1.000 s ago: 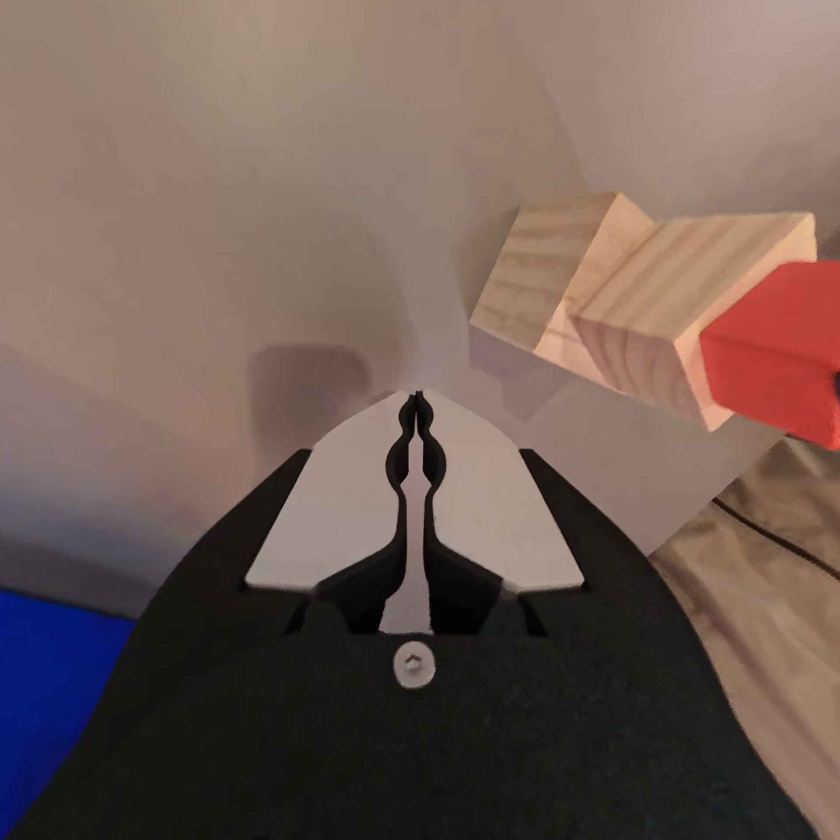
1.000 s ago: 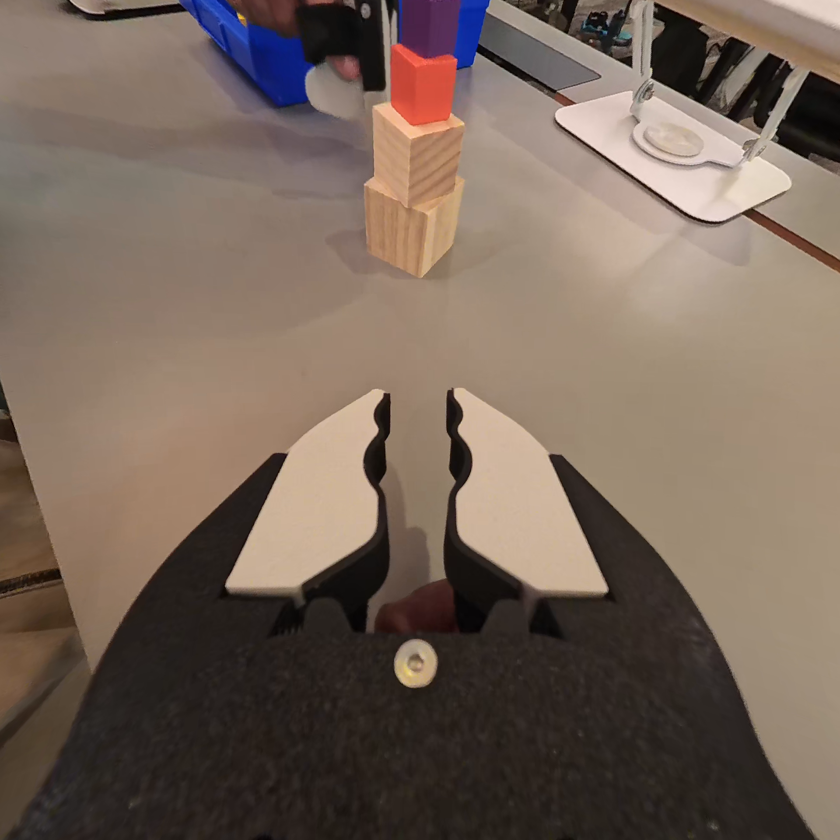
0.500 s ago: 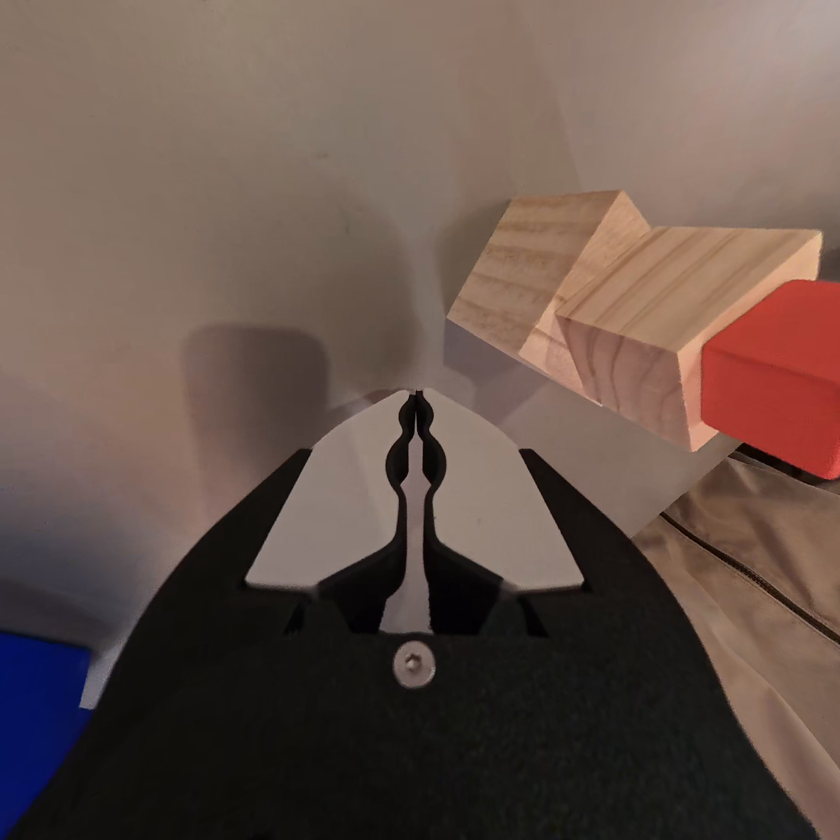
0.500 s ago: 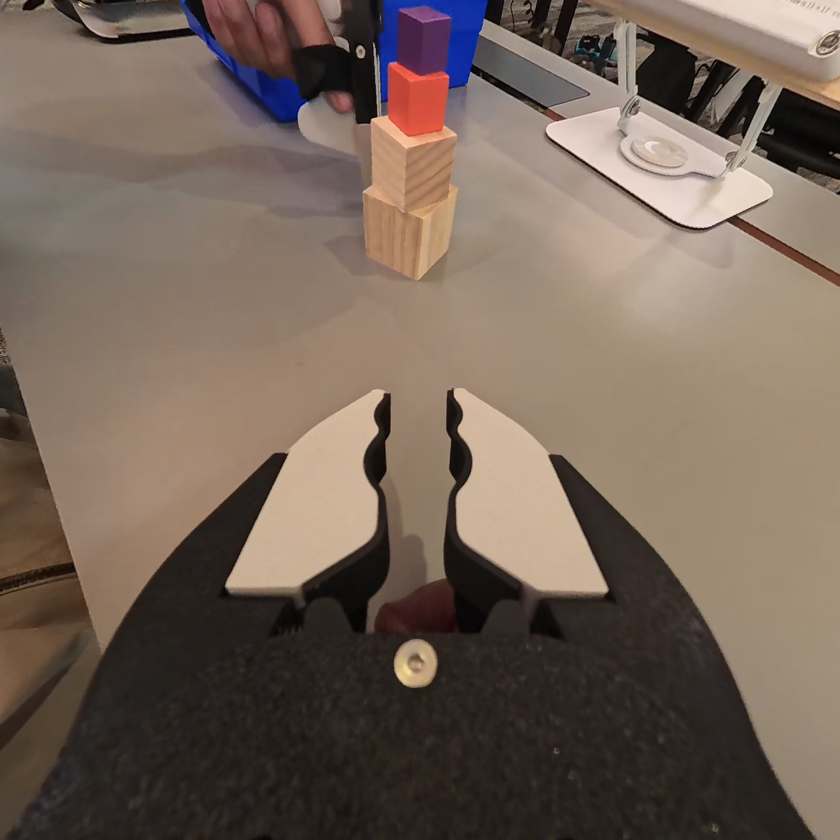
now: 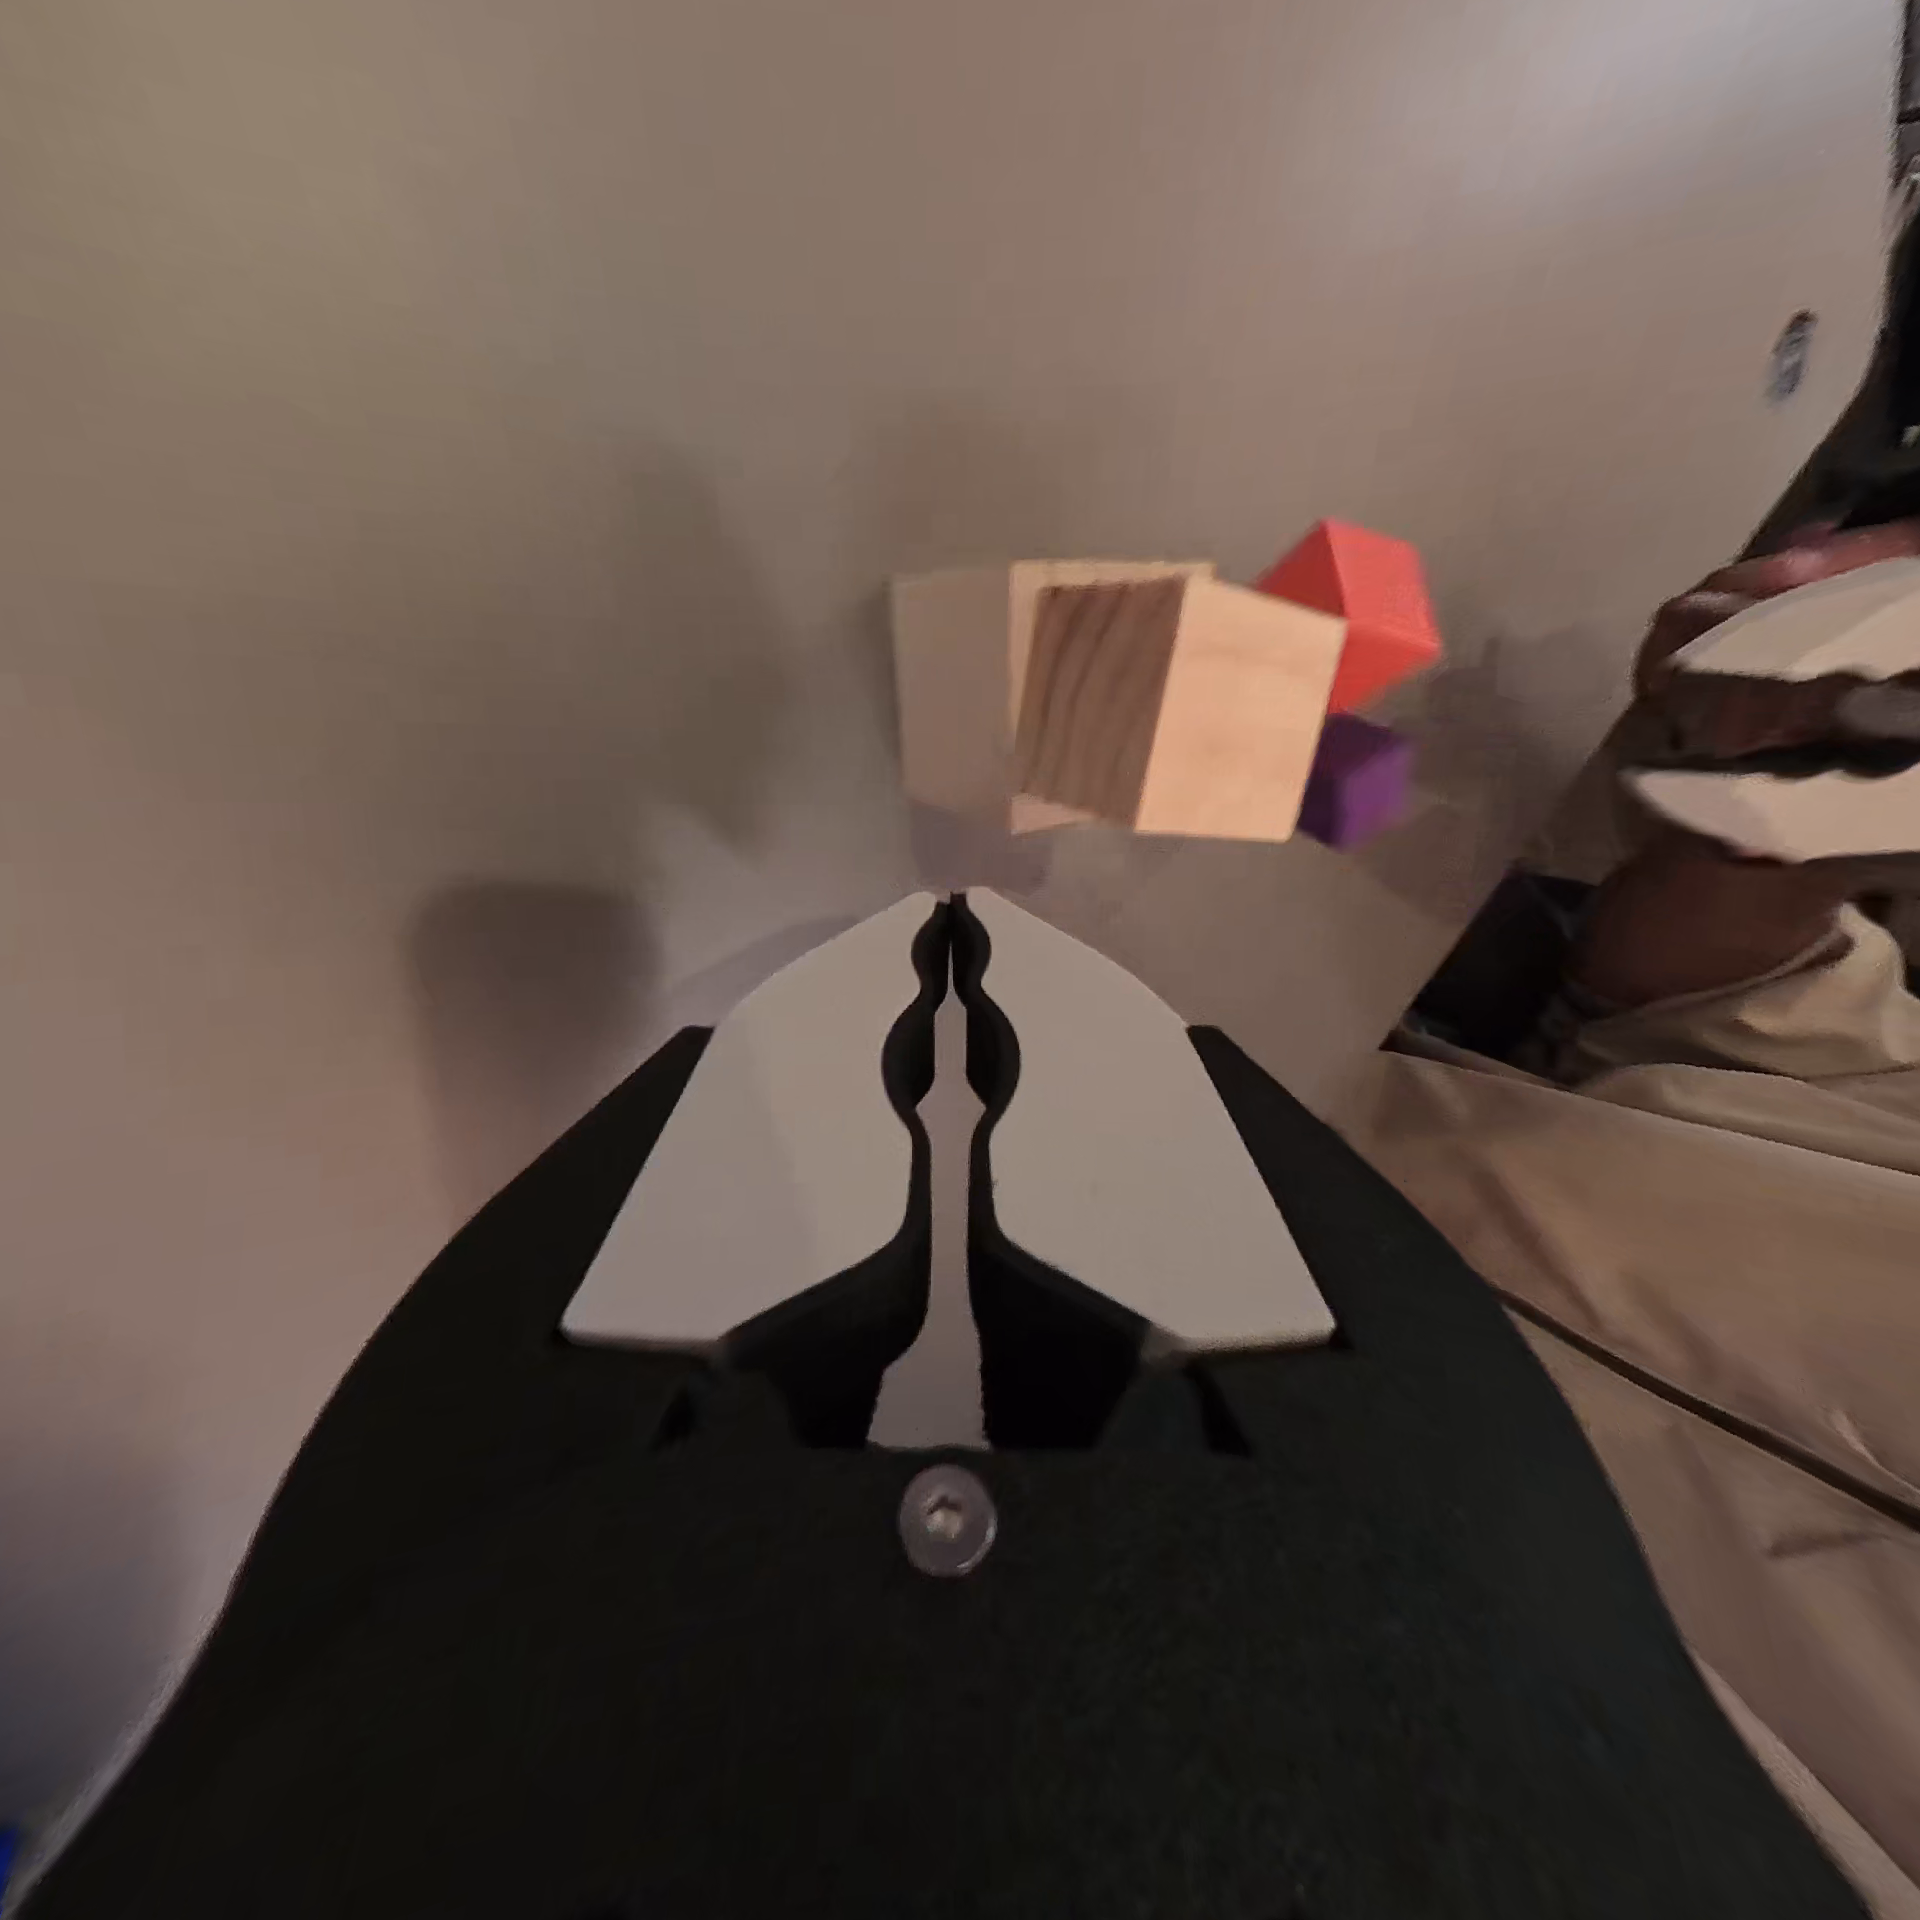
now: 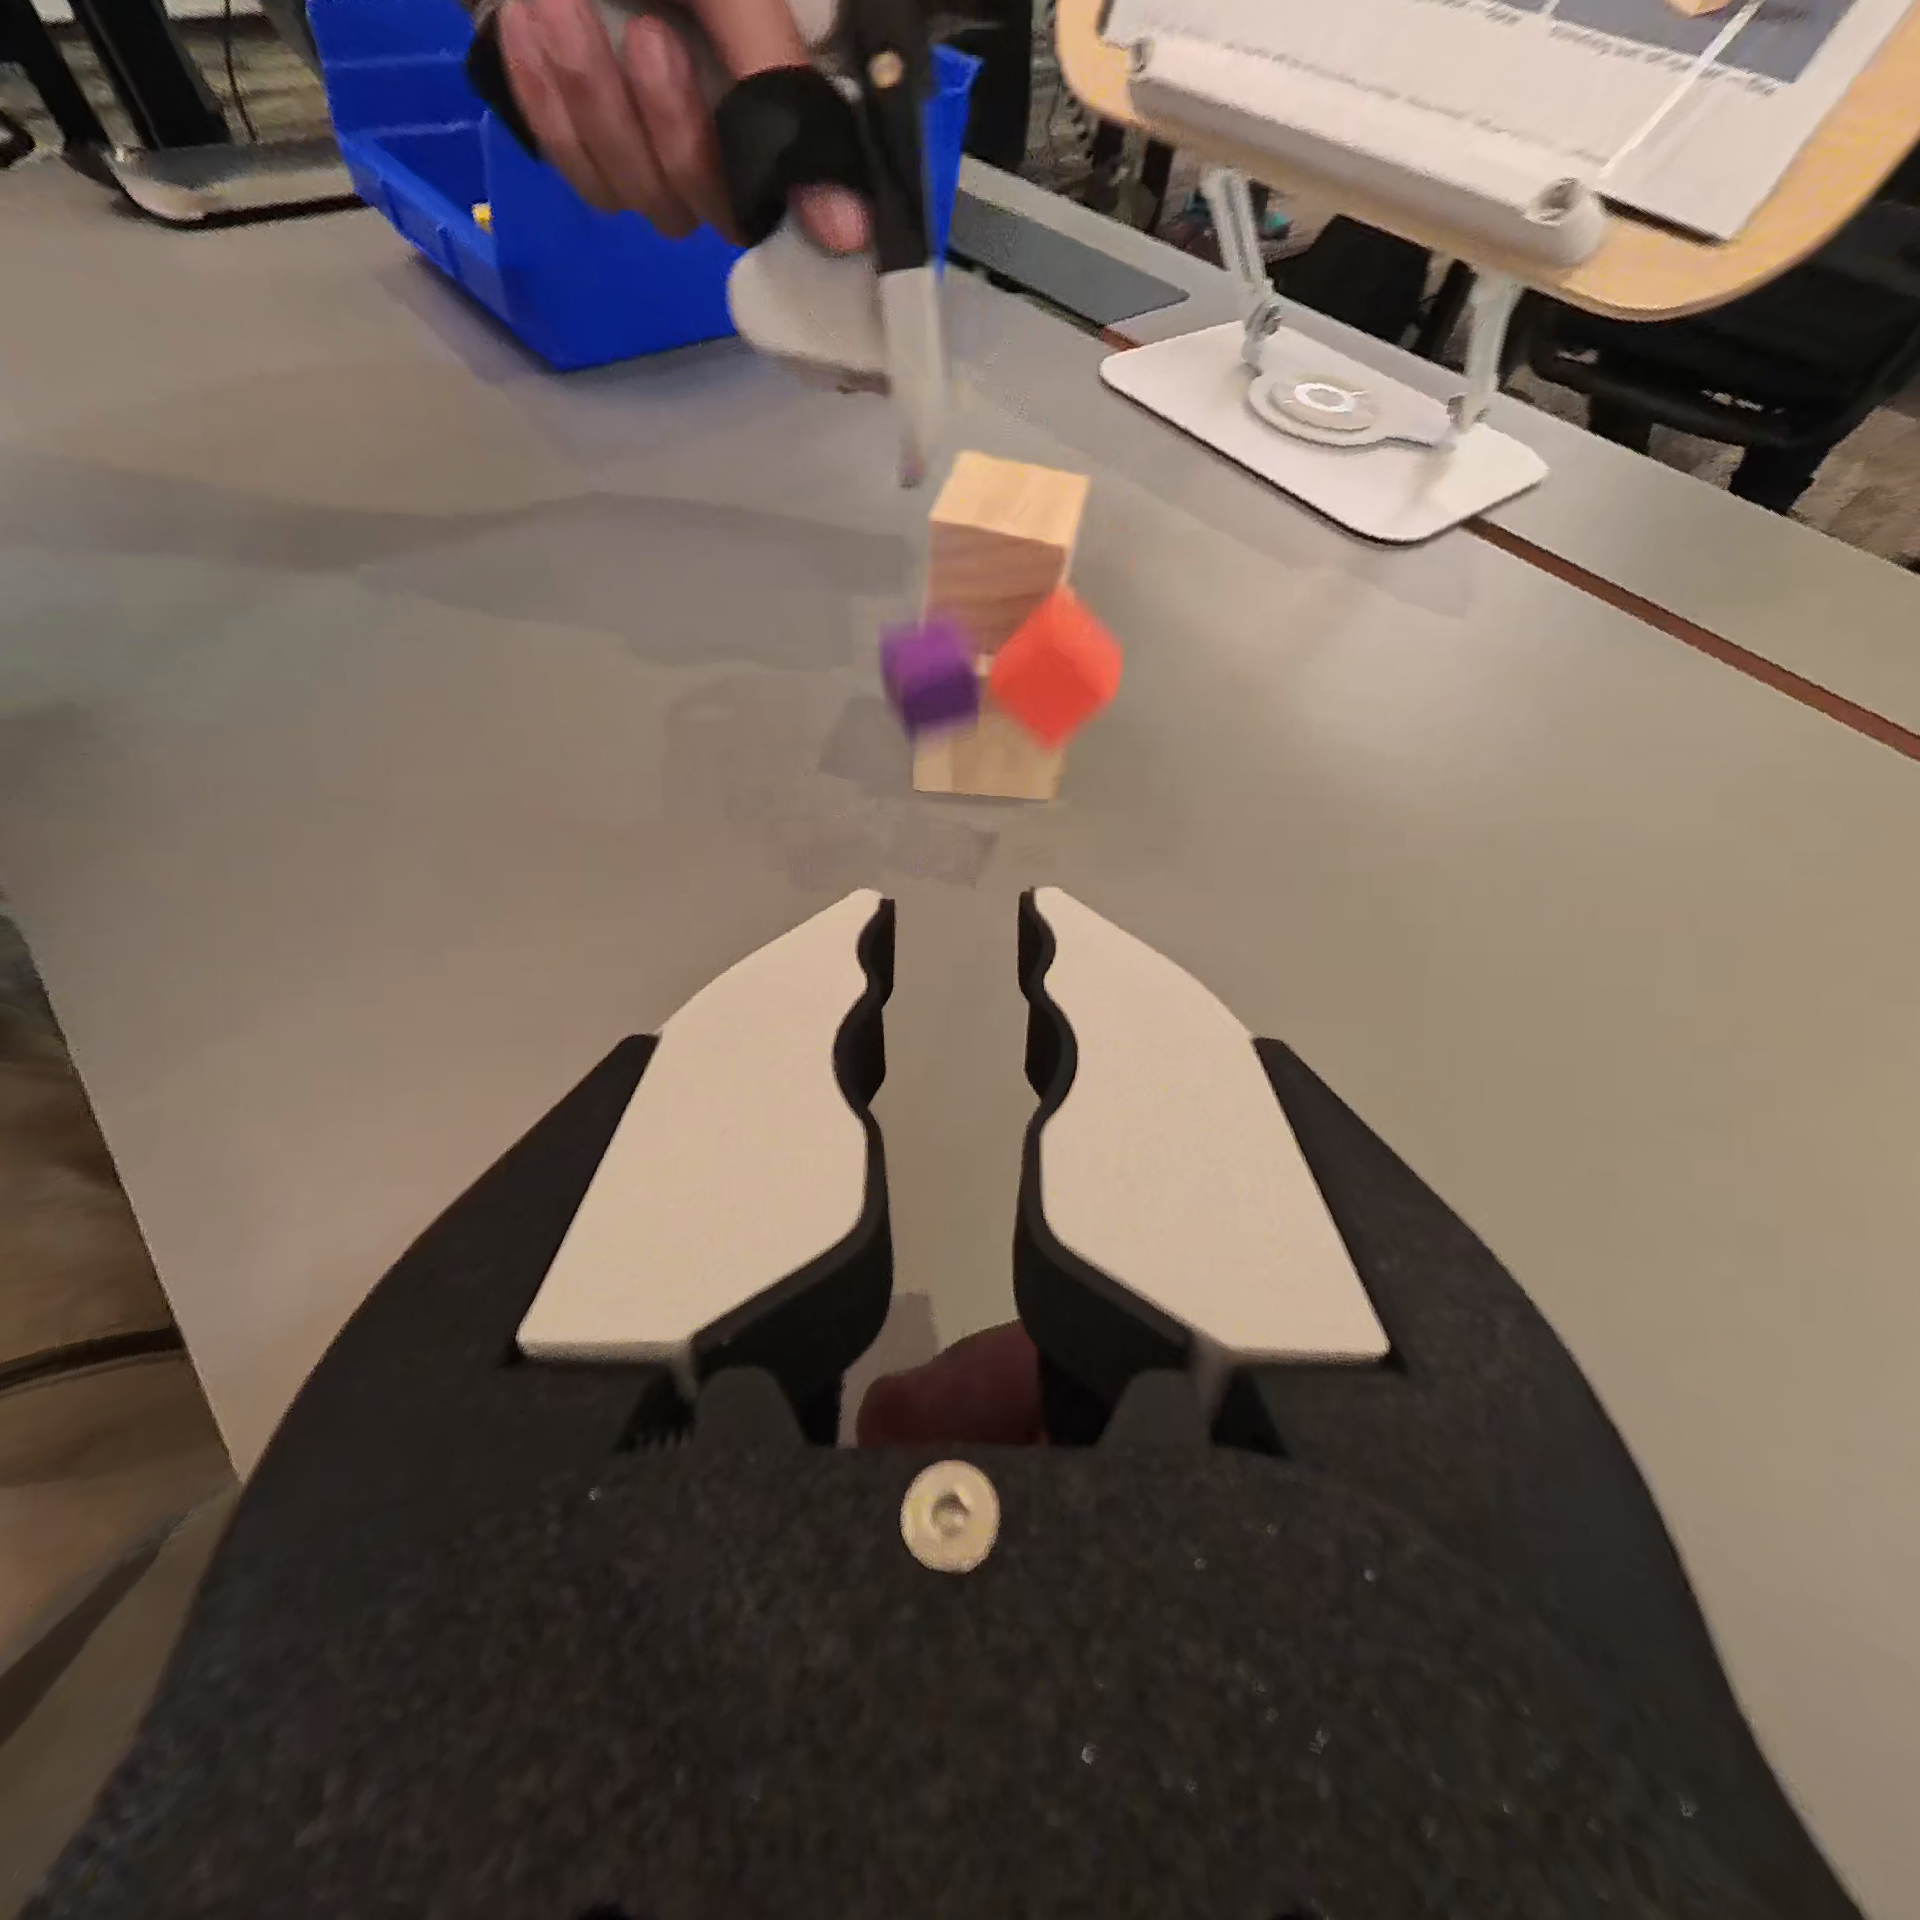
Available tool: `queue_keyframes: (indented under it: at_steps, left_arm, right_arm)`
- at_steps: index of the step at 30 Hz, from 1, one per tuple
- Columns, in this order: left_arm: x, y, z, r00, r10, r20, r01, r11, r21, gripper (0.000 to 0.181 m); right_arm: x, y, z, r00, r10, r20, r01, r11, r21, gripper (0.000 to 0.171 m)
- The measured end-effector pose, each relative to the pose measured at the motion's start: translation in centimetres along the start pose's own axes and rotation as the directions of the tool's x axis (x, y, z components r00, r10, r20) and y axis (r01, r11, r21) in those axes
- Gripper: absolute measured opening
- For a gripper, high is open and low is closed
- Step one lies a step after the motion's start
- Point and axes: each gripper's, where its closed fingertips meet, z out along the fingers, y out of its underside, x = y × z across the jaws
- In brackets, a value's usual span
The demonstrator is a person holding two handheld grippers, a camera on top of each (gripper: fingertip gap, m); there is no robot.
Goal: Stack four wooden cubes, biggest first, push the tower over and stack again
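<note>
On the grey table [image 6: 416, 831], blurred tumbling cubes [image 6: 997, 665] lie between the empty pinched-together left claw [image 5: 951, 920] and slightly parted right claw [image 6: 956, 904].

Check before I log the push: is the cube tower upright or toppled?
Toppling: orange cube and purple cube are blurred, tumbling off the wooden cubes.

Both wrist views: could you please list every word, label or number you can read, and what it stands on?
Printed sheet on the tilted board: print too small and blurred to read.
Small bluish mark, left wrist view: blurred, unreadable.
Nothing else shows readable writing.
</note>
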Motion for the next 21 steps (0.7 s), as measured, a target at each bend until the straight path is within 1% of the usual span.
queue_keyframes:
  at_steps: [3,5,7,8,10,12,13,14,15,16,17,18,19,21]
  left_arm:
    - [-0.9,1.7,-0.1,1.0,-0.006,0.018,0.006,1.0,-0.004,0.0]
    - [-1.1,2.9,-0.6,0.999,0.039,0.036,-0.039,0.999,0.018,0.0]
    - [-1.9,4.3,-1.0,0.989,0.095,0.113,-0.102,0.993,0.058,0.0]
    - [-1.9,5.3,-1.1,0.984,0.116,0.132,-0.128,0.988,0.09,0.0]
    - [-1.1,7.5,-1.0,0.979,0.161,0.126,-0.181,0.969,0.166,0.0]
    - [-0.7,9.5,-0.6,0.961,0.208,0.183,-0.255,0.924,0.285,0.0]
    - [-0.4,10.3,-0.4,0.949,0.223,0.222,-0.292,0.887,0.358,0.002]
    - [-0.2,11.0,-0.3,0.939,0.211,0.271,-0.314,0.846,0.43,0.01]
    - [0.1,11.5,-0.4,0.933,0.183,0.309,-0.325,0.798,0.507,0.02]
    - [0.9,11.9,-0.5,0.934,0.162,0.318,-0.327,0.746,0.581,0.033]
    - [1.6,12.3,-0.7,0.935,0.135,0.327,-0.324,0.699,0.637,0.048]
    - [1.9,12.7,-1.0,0.93,0.098,0.355,-0.328,0.655,0.68,0.061]
    - [2.1,13.1,-1.5,0.92,0.061,0.388,-0.342,0.609,0.715,0.071]
    - [2.1,13.8,-2.7,0.884,-0.012,0.468,-0.391,0.531,0.752,0.091]
  right_arm:
    - [1.2,0.1,-0.8,0.999,0.047,-0.016,-0.046,0.999,0.013,0.022]
    - [1.8,0.0,-1.4,0.998,0.044,-0.048,-0.043,0.999,0.014,0.022]
    - [2.2,0.2,-1.8,0.996,0.033,-0.08,-0.032,0.999,0.006,0.022]
    - [2.4,0.7,-2.0,0.995,0.027,-0.096,-0.029,0.999,-0.014,0.022]
    - [3.2,1.6,-2.7,0.987,0.015,-0.16,-0.02,0.999,-0.026,0.025]
    - [4.9,2.6,-4.1,0.967,0.008,-0.255,-0.008,1.0,0.004,0.03]
    - [5.5,3.1,-4.9,0.962,0.006,-0.273,0.01,0.998,0.055,0.032]
    - [5.7,3.1,-5.8,0.967,0.006,-0.255,0.03,0.99,0.138,0.034]
    - [6.1,2.6,-7.4,0.972,0.021,-0.233,0.034,0.973,0.23,0.032]
    - [7.2,1.8,-9.6,0.97,0.07,-0.233,0.004,0.953,0.302,0.027]
    - [8.4,1.0,-12.1,0.964,0.131,-0.233,-0.045,0.939,0.341,0.03]
    - [9.2,0.2,-14.7,0.957,0.181,-0.228,-0.09,0.928,0.362,0.037]
    - [9.9,-0.5,-17.2,0.943,0.223,-0.247,-0.118,0.919,0.376,0.039]
    - [10.8,-0.9,-21.2,0.898,0.254,-0.359,-0.113,0.922,0.37,0.039]
